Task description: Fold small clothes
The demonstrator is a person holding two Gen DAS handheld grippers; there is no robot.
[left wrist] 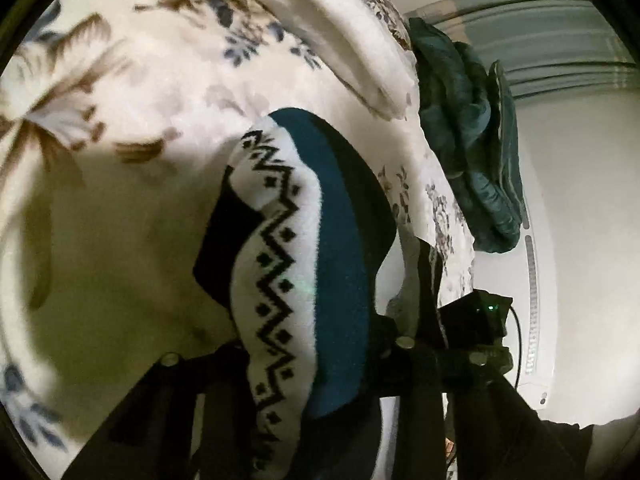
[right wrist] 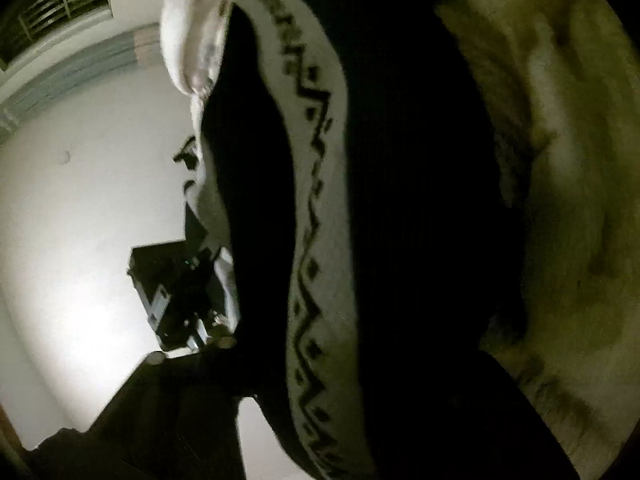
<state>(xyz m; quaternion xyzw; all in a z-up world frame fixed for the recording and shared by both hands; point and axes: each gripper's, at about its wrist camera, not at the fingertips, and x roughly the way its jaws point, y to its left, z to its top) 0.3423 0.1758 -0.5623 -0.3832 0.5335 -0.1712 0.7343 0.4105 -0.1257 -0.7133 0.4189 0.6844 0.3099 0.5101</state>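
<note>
A small knit garment (left wrist: pixel 340 248) with teal, black and white bands and a black zigzag pattern hangs lifted over a floral blanket (left wrist: pixel 132 92). In the left wrist view it fills the gap between the dark fingers of my left gripper (left wrist: pixel 288 364), which is shut on it. The right gripper's body (left wrist: pixel 480 316) holds the garment's far edge at the right. In the right wrist view the same garment (right wrist: pixel 320 200) looks dark and covers my right gripper (right wrist: pixel 320 364), which is shut on it. One finger (right wrist: pixel 160 364) shows and the other is hidden. The left gripper's body (right wrist: pixel 184 292) is at the left.
A pile of teal clothing (left wrist: pixel 464 120) lies at the blanket's right edge. Beyond it are a white floor or wall (left wrist: pixel 580 200) and pale grey curtains (left wrist: pixel 552 40). A thick fold of blanket (left wrist: pixel 340 48) rises at the back. A barred window (right wrist: pixel 56 8) is at the upper left.
</note>
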